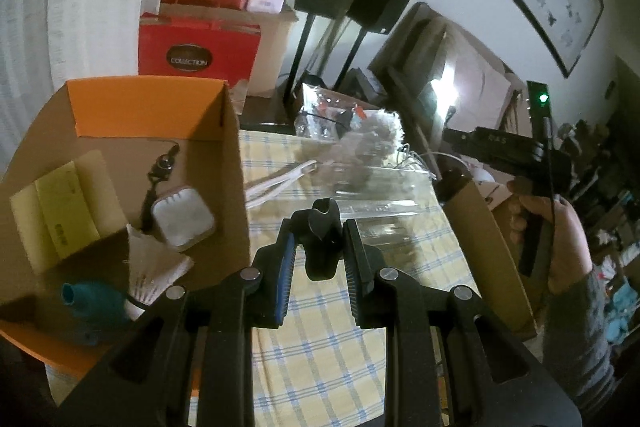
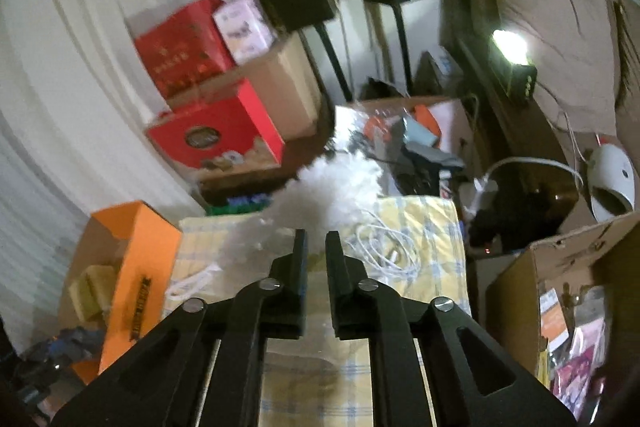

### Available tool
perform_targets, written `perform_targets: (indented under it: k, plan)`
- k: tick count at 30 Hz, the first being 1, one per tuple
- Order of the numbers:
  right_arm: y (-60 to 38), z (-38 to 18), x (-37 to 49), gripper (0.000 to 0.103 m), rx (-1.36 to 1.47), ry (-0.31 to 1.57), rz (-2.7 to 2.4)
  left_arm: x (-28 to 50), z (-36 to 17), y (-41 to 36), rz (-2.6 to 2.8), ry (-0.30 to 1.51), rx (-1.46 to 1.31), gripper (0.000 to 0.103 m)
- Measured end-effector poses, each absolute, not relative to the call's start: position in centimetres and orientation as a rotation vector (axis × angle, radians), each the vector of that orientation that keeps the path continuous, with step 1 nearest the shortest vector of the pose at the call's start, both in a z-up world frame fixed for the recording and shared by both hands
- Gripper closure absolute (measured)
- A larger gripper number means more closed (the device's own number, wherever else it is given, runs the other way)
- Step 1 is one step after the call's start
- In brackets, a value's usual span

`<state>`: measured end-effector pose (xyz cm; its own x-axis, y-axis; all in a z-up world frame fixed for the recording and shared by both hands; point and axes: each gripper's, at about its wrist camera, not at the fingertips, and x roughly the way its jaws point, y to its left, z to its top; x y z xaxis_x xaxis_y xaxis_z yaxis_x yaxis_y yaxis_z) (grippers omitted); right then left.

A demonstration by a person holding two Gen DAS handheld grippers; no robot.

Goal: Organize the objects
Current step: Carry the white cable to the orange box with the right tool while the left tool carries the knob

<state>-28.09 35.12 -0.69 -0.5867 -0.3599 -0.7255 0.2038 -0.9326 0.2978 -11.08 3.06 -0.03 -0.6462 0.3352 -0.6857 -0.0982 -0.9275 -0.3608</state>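
- Cluttered storage fills the room behind a desk (image 1: 320,359) covered with a yellow-and-blue checked cloth; red gift boxes are stacked at the back.
- At the left edge sits an open orange-sided cardboard box (image 1: 148,107), already holding a yellow folded card, a white square ridged case (image 1: 183,223), a white feathered shuttlecock (image 1: 150,267) and a teal rubber bulb (image 1: 92,307).
- Just right of the box, the left hand-held gripper (image 1: 320,247) pinches a small black plastic clip-shaped piece (image 1: 322,239) between its blue pads, above the cloth and outside the box wall.
- Risk: the piece is glossy and rounded, so a tilt on the way over the box wall could let it twist out.
- Further right, a fluffy white feather duster in a clear plastic sleeve (image 1: 372,143) lies across the desk, beside a coiled white cable (image 2: 384,251).
- The right hand-held gripper (image 2: 316,247) is nearly pressed together, with a narrow gap and nothing visibly held; the view is blurred.
- Risk: the slippery sleeve could slide, or a finger could snag the cable.
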Motion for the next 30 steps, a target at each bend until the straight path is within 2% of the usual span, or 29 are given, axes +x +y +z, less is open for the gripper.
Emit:
perform_targets:
  k: [1, 3, 9, 16, 17, 18, 19, 21, 26, 30]
  plan:
    - [35.3, -1.1, -28.5, 0.058, 1.231, -0.266, -2.538, -11.2, -0.1, 2.9, 2.616, -0.429, -1.178, 0.082]
    - [35.4, -2.2, -29.7, 0.05, 1.274, -0.255, -2.549, -11.4, -0.4, 2.7, 2.617, -0.431, -1.185, 0.082]
    - [35.0, -5.8, -33.1, 0.05, 1.418, -0.233, -2.503, -12.4, -1.2, 2.5, 2.607, -0.438, -1.204, 0.082]
    - [32.8, -8.8, -35.1, 0.05, 1.499, -0.103, -2.476, -13.3, -1.9, 2.5, 2.593, -0.443, -1.218, 0.082]
    - [32.4, -9.1, -35.2, 0.051, 1.51, -0.061, -2.474, -13.4, -2.0, 2.5, 2.592, -0.442, -1.22, 0.082]
    - [32.2, -9.3, -35.2, 0.06, 1.515, -0.033, -2.475, -13.5, -2.0, 2.5, 2.591, -0.443, -1.222, 0.082]
    - [31.8, -9.7, -35.3, 0.077, 1.521, 0.005, -2.47, -13.5, -2.0, 2.5, 2.59, -0.445, -1.224, 0.082]
    - [31.7, -9.9, -35.1, 0.094, 1.522, 0.018, -2.458, -13.5, -2.0, 2.4, 2.589, -0.446, -1.225, 0.082]
    - [32.8, -8.5, -33.8, 0.098, 1.435, -0.052, -2.492, -13.2, -1.9, 2.3, 2.592, -0.45, -1.217, 0.082]
    - [34.8, -5.8, -32.1, 0.099, 1.299, -0.194, -2.544, -12.6, -1.3, 1.8, 2.601, -0.462, -1.204, 0.082]
